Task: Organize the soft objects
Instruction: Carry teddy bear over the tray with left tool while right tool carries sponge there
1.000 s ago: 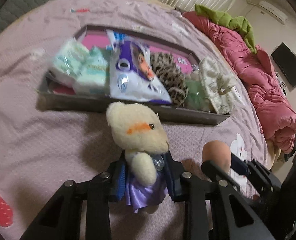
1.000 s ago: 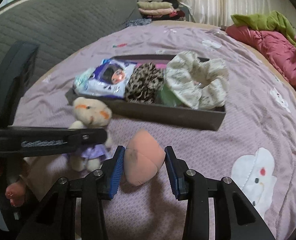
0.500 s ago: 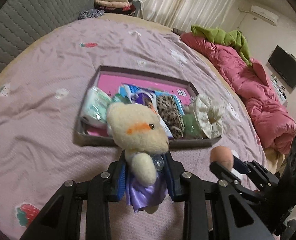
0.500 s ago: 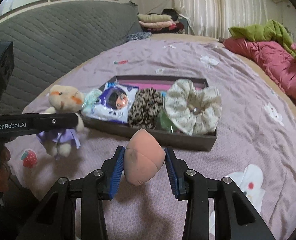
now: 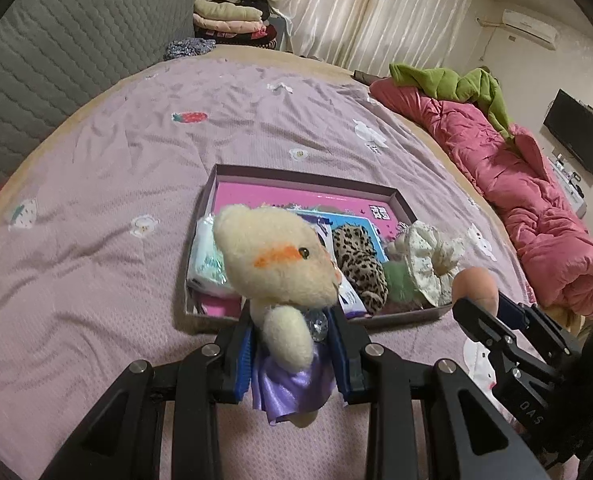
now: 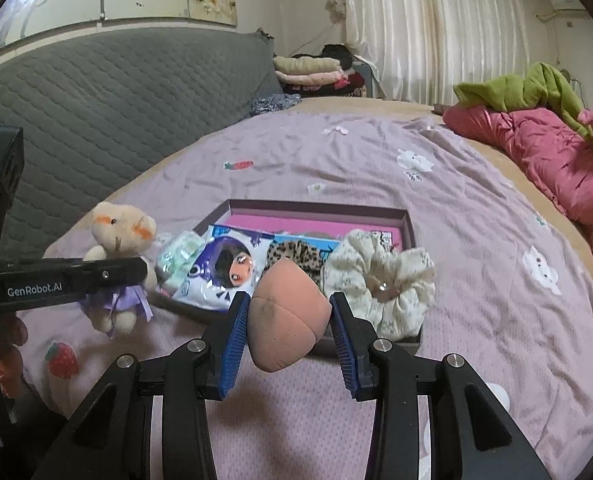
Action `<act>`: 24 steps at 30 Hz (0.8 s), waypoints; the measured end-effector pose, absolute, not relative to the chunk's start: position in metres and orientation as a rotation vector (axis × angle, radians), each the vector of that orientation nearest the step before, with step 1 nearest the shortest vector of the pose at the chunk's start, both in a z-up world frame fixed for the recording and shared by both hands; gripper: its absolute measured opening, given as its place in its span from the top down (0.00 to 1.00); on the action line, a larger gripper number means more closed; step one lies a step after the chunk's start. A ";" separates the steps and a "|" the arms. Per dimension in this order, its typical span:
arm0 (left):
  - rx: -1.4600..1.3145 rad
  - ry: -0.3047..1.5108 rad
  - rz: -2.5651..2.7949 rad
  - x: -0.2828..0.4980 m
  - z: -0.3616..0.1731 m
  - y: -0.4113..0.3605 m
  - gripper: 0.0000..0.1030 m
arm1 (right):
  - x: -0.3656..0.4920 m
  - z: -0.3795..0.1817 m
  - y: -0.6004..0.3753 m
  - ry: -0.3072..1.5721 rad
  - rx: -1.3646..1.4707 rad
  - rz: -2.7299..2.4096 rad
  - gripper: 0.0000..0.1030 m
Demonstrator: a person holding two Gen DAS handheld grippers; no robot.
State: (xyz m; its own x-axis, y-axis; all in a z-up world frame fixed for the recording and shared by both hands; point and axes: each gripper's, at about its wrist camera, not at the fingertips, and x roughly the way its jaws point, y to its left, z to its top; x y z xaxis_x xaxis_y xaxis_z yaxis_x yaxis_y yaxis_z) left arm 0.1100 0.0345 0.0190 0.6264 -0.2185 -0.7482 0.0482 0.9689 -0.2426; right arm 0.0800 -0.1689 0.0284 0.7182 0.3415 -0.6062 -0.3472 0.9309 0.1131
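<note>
Left gripper is clamped around a fuzzy cream teddy bear in a shiny purple dress, held up above the bed. Right gripper pinches a peach teardrop makeup sponge, smudged grey, near the dark pink-lined tray.

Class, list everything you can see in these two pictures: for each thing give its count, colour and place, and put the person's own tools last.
Bed sheet: one, lilac with small prints, covers the bed.
Box: one, dark rim, pink floor, on the sheet.
Tissue packs: pale green and white, box's left end; count unclear.
Printed pouch: one, white and purple, in the box.
Leopard scrunchie: one, in the box.
Cream scrunchie: one, box's right end.
Quilt: one, pink, bed's right edge.
Teddy bear: one, cream, purple skirt, held in left gripper.
Sponge: one, peach, held in right gripper.
</note>
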 end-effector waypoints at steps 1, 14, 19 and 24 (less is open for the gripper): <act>-0.205 0.880 -0.154 0.111 0.020 0.035 0.68 | 0.082 0.029 -0.168 0.667 -0.009 0.381 0.59; -0.191 0.875 -0.108 0.143 0.018 0.051 0.68 | 0.106 0.034 -0.171 0.650 0.002 0.354 0.59; -0.173 0.885 -0.086 0.162 0.009 0.054 0.68 | 0.114 0.031 -0.170 0.657 0.014 0.350 0.59; -0.163 0.901 -0.081 0.180 -0.001 0.055 0.68 | 0.119 0.033 -0.171 0.644 0.009 0.334 0.59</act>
